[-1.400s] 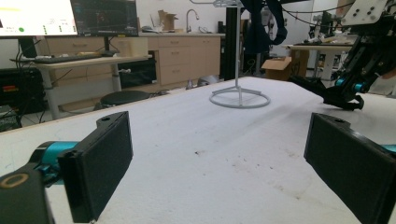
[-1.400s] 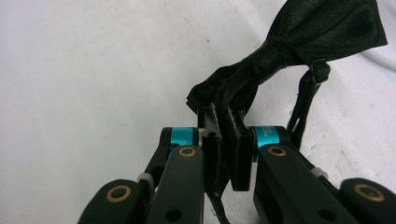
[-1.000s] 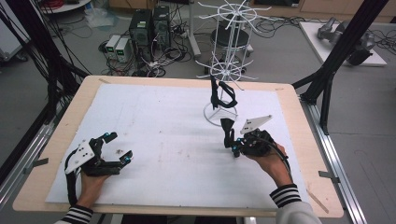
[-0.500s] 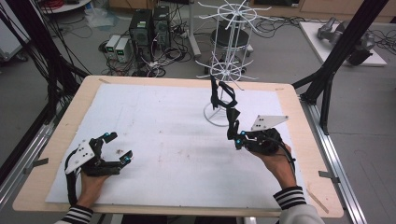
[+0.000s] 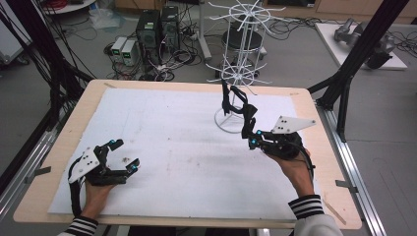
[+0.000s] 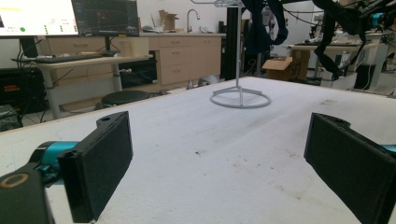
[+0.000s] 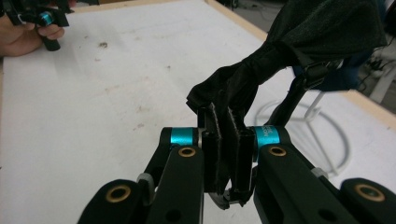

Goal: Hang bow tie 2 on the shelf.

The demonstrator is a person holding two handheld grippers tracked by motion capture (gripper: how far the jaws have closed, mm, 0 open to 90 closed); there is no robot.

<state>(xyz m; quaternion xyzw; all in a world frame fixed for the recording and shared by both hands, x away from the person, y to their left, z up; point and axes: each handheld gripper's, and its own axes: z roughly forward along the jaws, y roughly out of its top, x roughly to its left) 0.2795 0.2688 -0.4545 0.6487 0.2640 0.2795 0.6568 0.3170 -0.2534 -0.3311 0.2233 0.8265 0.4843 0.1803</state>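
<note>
Change: the right gripper (image 5: 250,133) has lifted a little since a second ago, drawing the black strap (image 5: 235,104) tauter; the left gripper (image 5: 124,156) has stayed put.
Right gripper: jaws clamped on the strap's lower end, which bunches between the pads.
Left gripper: jaws wide apart with nothing between them, resting low over the white mat (image 5: 187,147).
Writing: small print on the teal collar in the right gripper view, too blurred to read.
Strap: runs from the right gripper toward 11 o'clock, up to the white wire rack (image 5: 238,59); its upper end looks hooked there, though I can't be sure.
Edges: the rack's ring base sits at 10 o'clock from the right gripper, just beside it; the wooden table edge (image 5: 324,147) lies near at 3 o'clock.
Room: bare mat spreads toward 9 o'clock, between the two grippers.
</note>
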